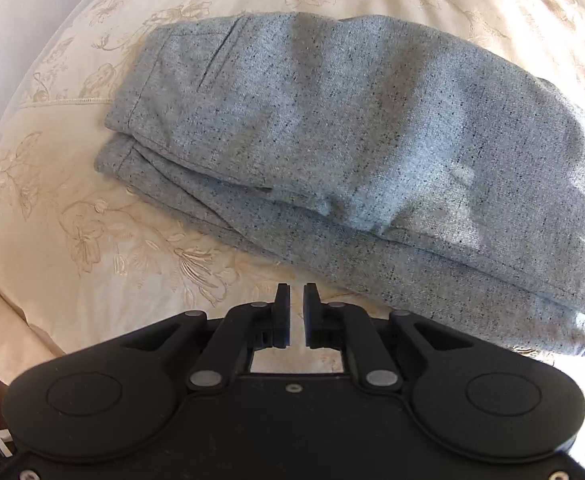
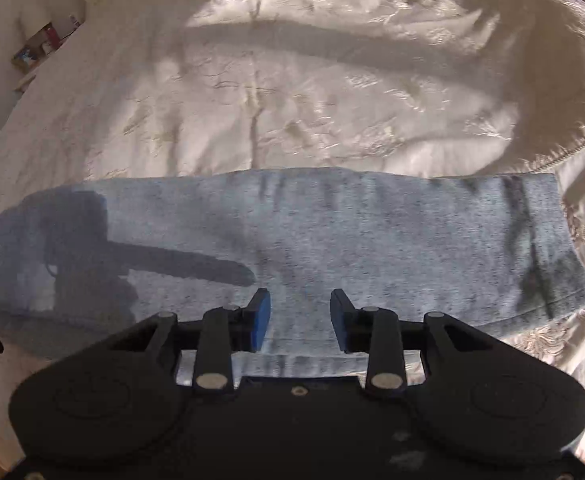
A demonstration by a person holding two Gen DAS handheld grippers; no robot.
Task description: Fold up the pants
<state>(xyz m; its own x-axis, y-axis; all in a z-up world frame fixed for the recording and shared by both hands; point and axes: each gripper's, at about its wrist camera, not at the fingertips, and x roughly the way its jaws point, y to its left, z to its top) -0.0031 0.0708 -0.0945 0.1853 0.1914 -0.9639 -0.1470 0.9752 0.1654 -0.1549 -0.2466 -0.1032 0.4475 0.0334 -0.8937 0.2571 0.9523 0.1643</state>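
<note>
Grey speckled pants lie folded in layers on a cream embroidered bedspread. In the left wrist view the waistband and a pocket slit are at the upper left of the pile. My left gripper hovers just short of the pile's near edge, its fingers nearly together with a narrow gap, holding nothing. In the right wrist view the pants stretch across the middle. My right gripper is open and empty above the cloth near its front edge.
The bedspread is wrinkled beyond the pants, with a zipped edge at the right. A shelf with small items stands past the bed's far left. A gripper's shadow falls on the pants' left part.
</note>
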